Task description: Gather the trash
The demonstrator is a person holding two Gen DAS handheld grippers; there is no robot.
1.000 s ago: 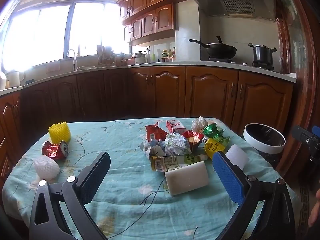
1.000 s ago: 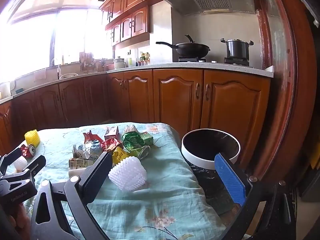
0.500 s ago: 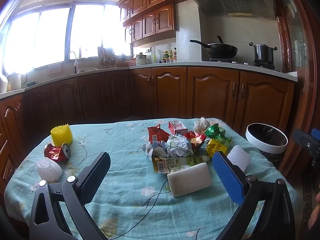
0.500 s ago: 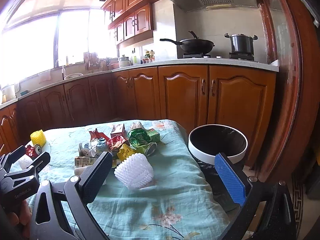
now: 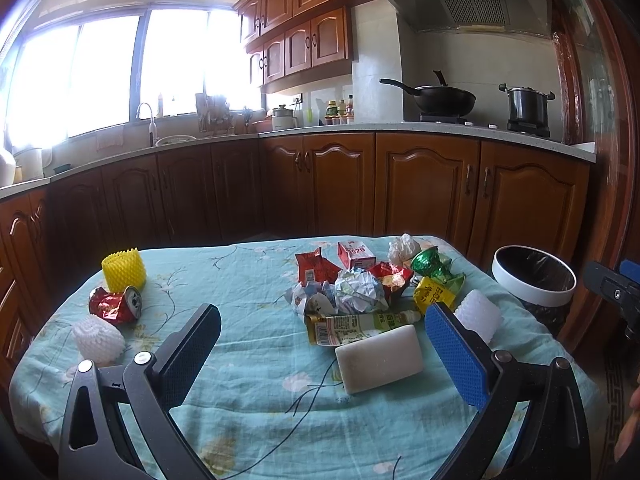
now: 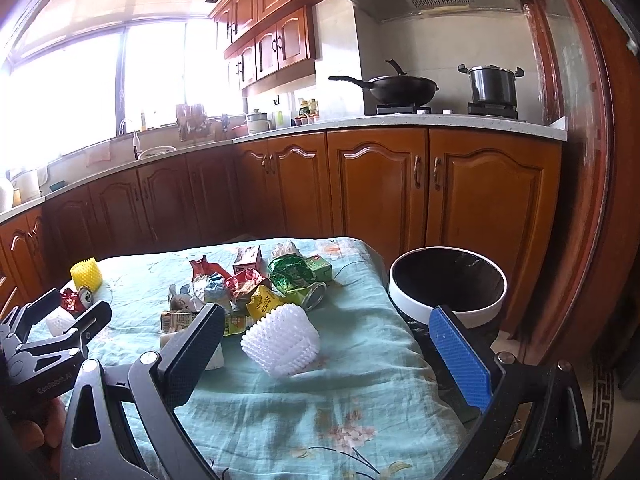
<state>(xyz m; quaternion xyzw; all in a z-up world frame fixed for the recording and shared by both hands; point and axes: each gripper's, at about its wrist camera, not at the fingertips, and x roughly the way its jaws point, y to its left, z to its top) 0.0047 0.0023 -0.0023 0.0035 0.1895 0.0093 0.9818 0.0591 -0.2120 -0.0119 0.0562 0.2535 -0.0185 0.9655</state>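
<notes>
A pile of trash lies mid-table: crumpled paper (image 5: 360, 290), red wrappers (image 5: 316, 268), a green foil wrapper (image 5: 434, 264), a flattened bottle (image 5: 360, 324) and a white foam block (image 5: 380, 358). A crushed red can (image 5: 118, 304), yellow foam net (image 5: 123, 270) and white foam net (image 5: 98, 338) lie at the left. Another white foam net (image 6: 282, 344) lies near the right edge. A white-rimmed bin (image 6: 448, 286) with a black liner stands beside the table. My left gripper (image 5: 320, 352) is open above the near table. My right gripper (image 6: 324, 348) is open, with the white net between its fingers' line of view.
The table wears a teal flowered cloth (image 5: 248, 280). Brown wooden cabinets (image 5: 340, 188) with a counter run behind it. A wok (image 5: 440, 98) and a pot (image 5: 524, 106) sit on the stove. A wooden door frame (image 6: 580, 200) stands at the right.
Both grippers have drawn slightly back and up, so the table and bin sit a little lower and smaller in view. Both stay open. No trash has moved.
</notes>
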